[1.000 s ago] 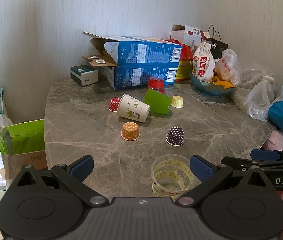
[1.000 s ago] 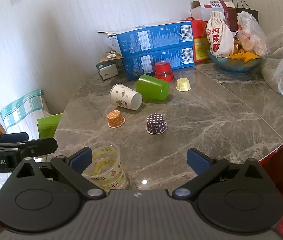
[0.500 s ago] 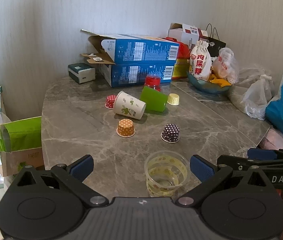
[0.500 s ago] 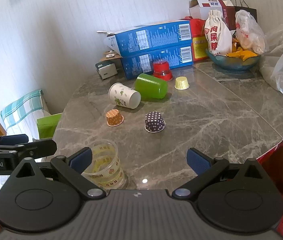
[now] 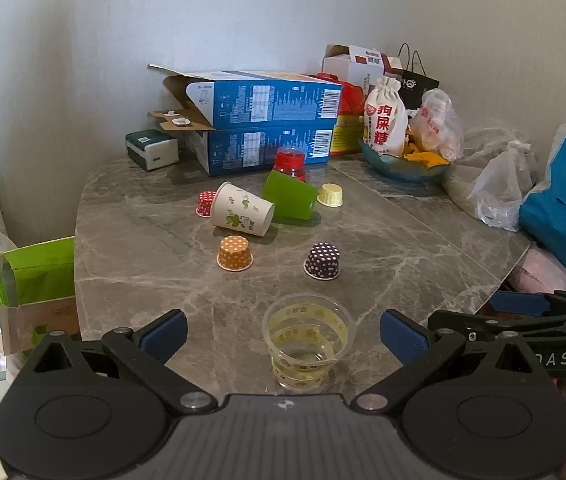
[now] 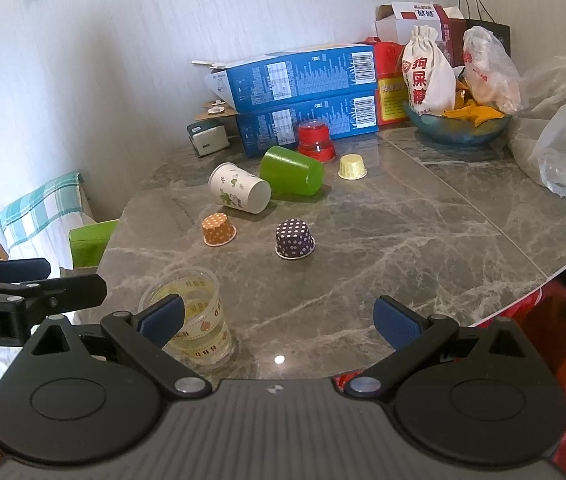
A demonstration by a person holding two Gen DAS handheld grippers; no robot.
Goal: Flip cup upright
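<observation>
Cups lie scattered over the marble desk [image 5: 423, 240]. A clear plastic cup [image 5: 307, 340] with yellow print stands upright, mouth up, at the near edge, just ahead of the left claw [image 5: 283, 330]; it needs no turning. A white paper cup [image 5: 241, 215] and a green cup [image 5: 290, 196] lie on their sides toward the far edge, touching or nearly so. An orange dotted cup [image 5: 235, 254] and a purple dotted cup [image 5: 322, 261] sit mouth down between them and the clear cup. Smaller red and yellow cups rest farther back.

Left claw: fingers apart, holding nothing. Right claw [image 6: 279, 318]: fingers likewise apart and empty, with the clear cup just beyond its left finger [image 6: 161, 317].

Step in hand, as judged: selection of the next cup, with no grasp begun. The next move calls for a reach toward the far edge, fingers straddling the wall of one overturned cup, then a wrist rotation to bring its mouth upward.
</observation>
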